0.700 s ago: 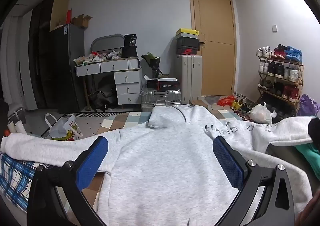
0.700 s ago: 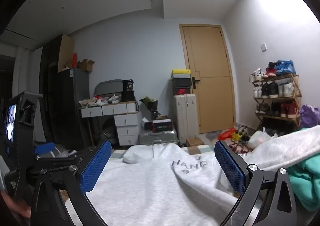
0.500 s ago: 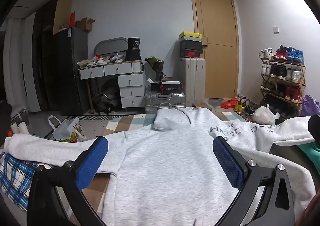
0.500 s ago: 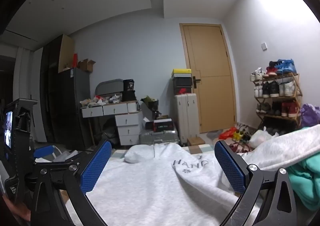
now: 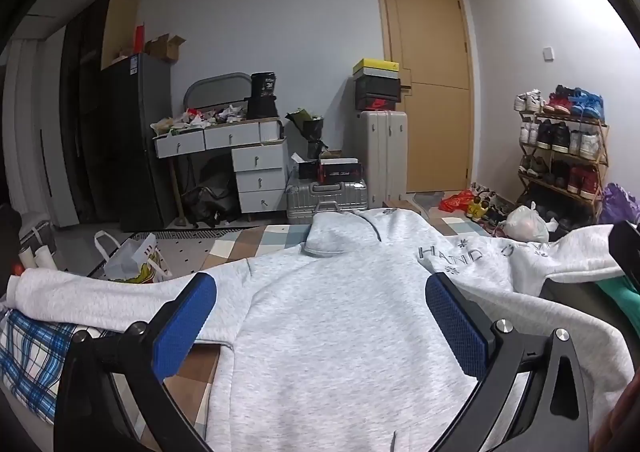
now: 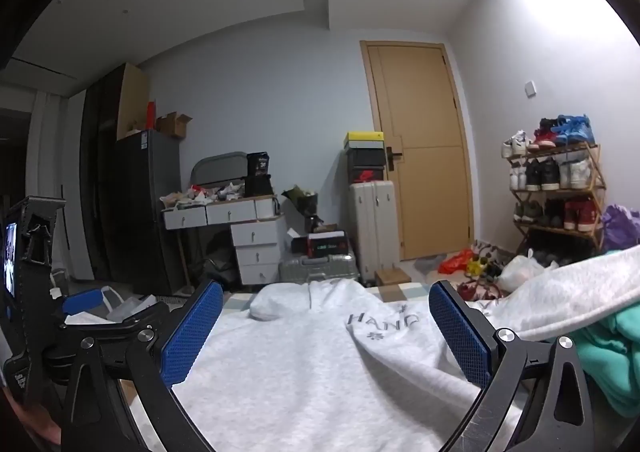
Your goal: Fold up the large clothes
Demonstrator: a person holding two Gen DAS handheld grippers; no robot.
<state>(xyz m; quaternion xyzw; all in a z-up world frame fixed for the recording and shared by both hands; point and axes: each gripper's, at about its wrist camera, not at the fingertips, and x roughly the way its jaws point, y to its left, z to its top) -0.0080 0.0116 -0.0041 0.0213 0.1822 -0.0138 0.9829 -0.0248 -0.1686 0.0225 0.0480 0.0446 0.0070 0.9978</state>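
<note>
**Hoodie spread flat, both grippers wide and empty**

Between and beneath the blue fingers (image 5: 182, 326) of the left gripper (image 5: 320, 326) lies the grey hoodie (image 5: 340, 332), spread out, hood at the far end, one sleeve stretched out past the left finger over a plaid cloth (image 5: 28, 356). The right gripper (image 6: 326, 332) hovers over the same hoodie (its lettered part folded over near the right finger). Both pairs of fingers stand fully apart, gripping nothing. A teal garment (image 6: 612, 352) sits right of the right gripper.

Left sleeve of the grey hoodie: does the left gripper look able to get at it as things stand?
Probably yes. The left gripper is open above the grey hoodie, and the left sleeve lies flat with nothing on it.
</note>
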